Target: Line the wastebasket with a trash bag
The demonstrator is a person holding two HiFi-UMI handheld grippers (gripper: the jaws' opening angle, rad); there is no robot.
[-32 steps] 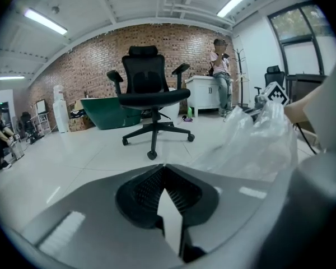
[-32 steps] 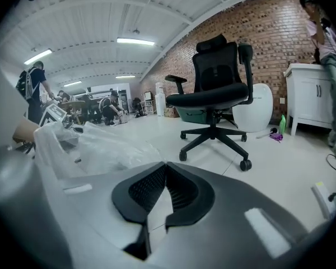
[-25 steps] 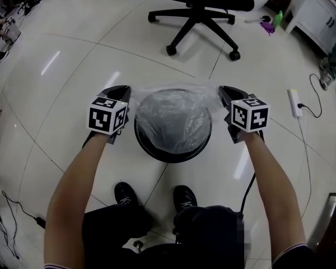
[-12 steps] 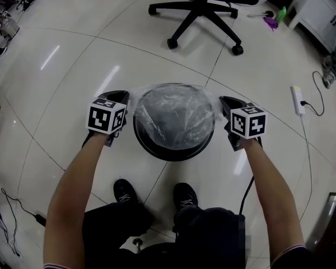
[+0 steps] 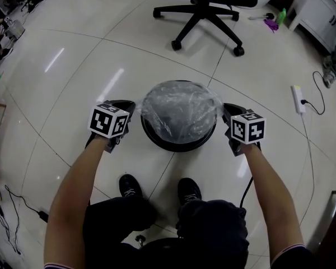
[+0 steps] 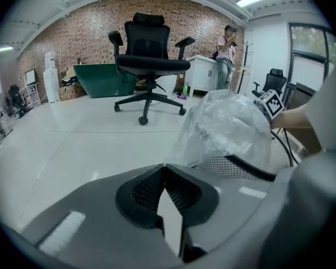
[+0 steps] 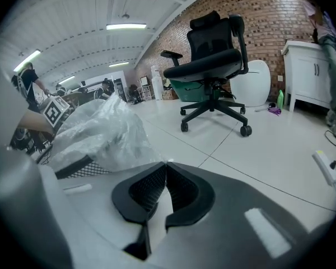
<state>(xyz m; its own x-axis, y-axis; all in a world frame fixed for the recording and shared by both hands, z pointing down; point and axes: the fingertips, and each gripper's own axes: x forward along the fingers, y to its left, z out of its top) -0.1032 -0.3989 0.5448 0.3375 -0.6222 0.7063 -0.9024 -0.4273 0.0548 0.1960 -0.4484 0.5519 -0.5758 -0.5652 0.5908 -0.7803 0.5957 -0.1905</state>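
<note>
While clamped on the trash bag point(image 5: 179, 108) hem, left gripper point(image 5: 131, 107) at 9 o'clock of the wastebasket point(image 5: 179, 144) and right gripper point(image 5: 227, 111) at 3 o'clock, both jaw pairs pressed together on thin film, pull down evenly on both sides at once. Hold the film taut across the mouth, then roll the hem over the rim; avoid dragging one side or tipping the basket. By the look of it: cuff not seated yet, film domed above the rim. Hard to confirm the pinch itself: film right up to the tips in both gripper views, bite too thin to see. Rim at 12 o'clock hidden under film. Farther out at 12, office chair point(image 5: 204, 21) cut off above the seat.
</note>
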